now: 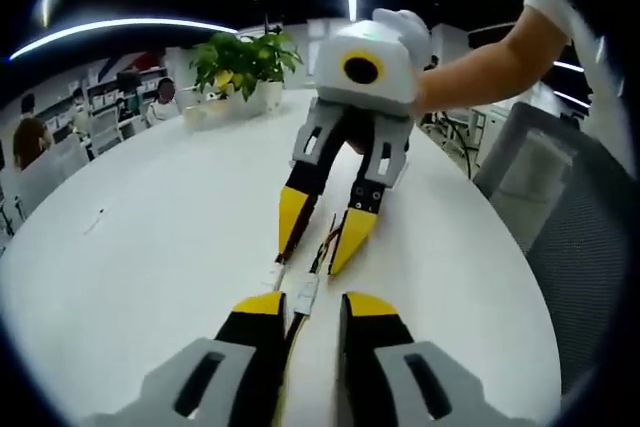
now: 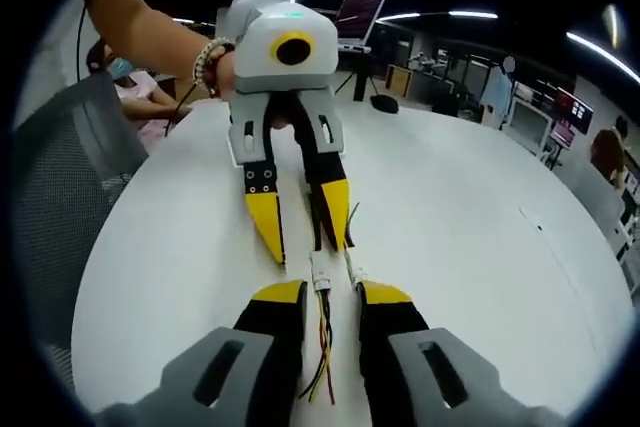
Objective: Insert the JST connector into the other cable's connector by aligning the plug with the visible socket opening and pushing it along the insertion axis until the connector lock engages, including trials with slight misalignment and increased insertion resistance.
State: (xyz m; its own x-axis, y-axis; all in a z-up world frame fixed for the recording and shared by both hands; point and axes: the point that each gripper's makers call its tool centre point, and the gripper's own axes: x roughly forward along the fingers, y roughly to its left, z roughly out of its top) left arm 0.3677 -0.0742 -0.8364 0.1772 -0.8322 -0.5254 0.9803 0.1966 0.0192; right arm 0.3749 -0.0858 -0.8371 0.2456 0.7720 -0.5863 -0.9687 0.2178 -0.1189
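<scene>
Left claw: in the left gripper view the left claw [image 1: 305, 302] rises from the bottom centre, its two yellow-tipped jaws parted by a narrow gap; whether they pinch the cable between them I cannot tell.
Right claw: in the right gripper view the right claw [image 2: 330, 295] rises from the bottom centre, jaws likewise a little apart, coloured wires running down between them; grip not clear.
Claws, count: two, facing each other tip to tip over the table; each shows in the other's view, upper centre, held by a hand.
Connectors, count: two small white plugs. In the left gripper view the near connector [image 1: 306, 294] sits between the left jaw tips at lower centre, and the far connector [image 1: 274, 275] lies just beside it to the upper left, below the opposite claw's left tip. They look apart, not joined.
Same pair, right gripper view: one white connector [image 2: 321, 272] just above the jaw gap, the second [image 2: 354, 272] just to its right.
Wires: a thin bundle [image 2: 322, 347] of red, yellow and dark strands trails toward the bottom of the frame; another bundle [image 1: 328, 244] runs up between the opposite jaws.
Table: one round white table [image 1: 130, 247] under everything.
Plant: one potted plant [image 1: 245, 65] at the far edge, upper left of centre.
Chair: one grey mesh chair [image 1: 560, 217] at the right edge.
People: several seated figures, far upper left, blurred.
</scene>
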